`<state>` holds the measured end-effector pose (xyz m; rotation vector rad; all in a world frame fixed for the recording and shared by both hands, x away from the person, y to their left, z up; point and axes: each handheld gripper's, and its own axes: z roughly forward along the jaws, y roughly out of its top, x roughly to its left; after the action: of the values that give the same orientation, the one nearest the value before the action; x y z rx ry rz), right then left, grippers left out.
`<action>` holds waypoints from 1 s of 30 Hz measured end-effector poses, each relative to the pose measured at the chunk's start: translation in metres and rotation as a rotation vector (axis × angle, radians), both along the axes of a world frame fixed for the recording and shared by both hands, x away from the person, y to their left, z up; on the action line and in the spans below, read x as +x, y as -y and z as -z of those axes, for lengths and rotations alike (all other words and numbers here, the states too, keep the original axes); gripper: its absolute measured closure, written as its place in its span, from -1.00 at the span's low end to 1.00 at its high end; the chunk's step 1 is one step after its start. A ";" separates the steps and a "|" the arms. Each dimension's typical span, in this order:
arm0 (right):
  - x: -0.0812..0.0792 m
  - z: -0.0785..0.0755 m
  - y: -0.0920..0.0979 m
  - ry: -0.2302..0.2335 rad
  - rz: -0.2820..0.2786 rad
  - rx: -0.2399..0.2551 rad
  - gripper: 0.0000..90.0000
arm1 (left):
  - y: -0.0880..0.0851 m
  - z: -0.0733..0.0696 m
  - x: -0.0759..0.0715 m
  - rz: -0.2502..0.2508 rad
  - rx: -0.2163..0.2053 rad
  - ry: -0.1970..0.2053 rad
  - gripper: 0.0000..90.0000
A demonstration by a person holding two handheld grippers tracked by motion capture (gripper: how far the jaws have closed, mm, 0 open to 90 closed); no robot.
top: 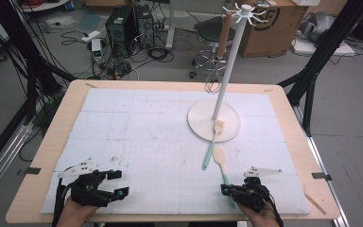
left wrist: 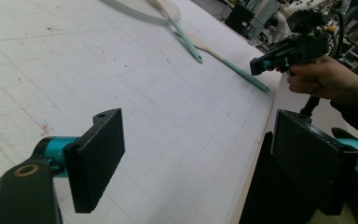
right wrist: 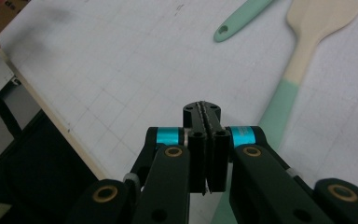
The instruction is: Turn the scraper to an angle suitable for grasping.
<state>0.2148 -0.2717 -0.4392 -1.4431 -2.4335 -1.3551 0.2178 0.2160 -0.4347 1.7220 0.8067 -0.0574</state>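
Observation:
Two spatulas with cream heads and teal handles lie on the white foam mat. The far spatula [top: 212, 145] [left wrist: 185, 36] [right wrist: 242, 21] rests its head on the stand's round base [top: 198, 118]. The near spatula [top: 221, 161] [left wrist: 235, 67] [right wrist: 303, 51] runs back toward my right gripper [top: 223, 189] [right wrist: 206, 112]. That gripper is shut with its pads pressed together and nothing between them. The teal handle lies on the mat just beside and below its jaws. My left gripper [top: 118, 183] [left wrist: 200, 158] rests at the front left, open and holding nothing.
A white hook stand [top: 229, 66] rises from the round base at the back right, with a brownish utensil [top: 223, 35] hanging from one hook. The wooden table edge [top: 33, 189] borders the mat. A hand holding the right gripper [left wrist: 256, 65] is visible in the left gripper view.

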 end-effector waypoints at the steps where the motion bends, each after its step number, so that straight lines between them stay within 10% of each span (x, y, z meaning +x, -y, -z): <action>1: 0.002 0.000 -0.001 0.001 0.000 0.000 0.98 | 0.000 0.000 0.000 -0.002 -0.005 -0.001 -0.60; 16: 0.020 0.000 0.019 -0.008 0.078 -0.043 0.98 | 0.002 0.002 0.002 0.004 -0.004 -0.008 -0.60; 30: 0.080 0.006 -0.030 -0.044 0.053 -0.128 0.98 | 0.002 0.002 0.003 0.008 -0.003 -0.007 -0.60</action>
<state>0.2944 -0.2414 -0.4455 -1.5581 -2.5131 -1.1831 0.2205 0.2141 -0.4368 1.7231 0.8042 -0.0700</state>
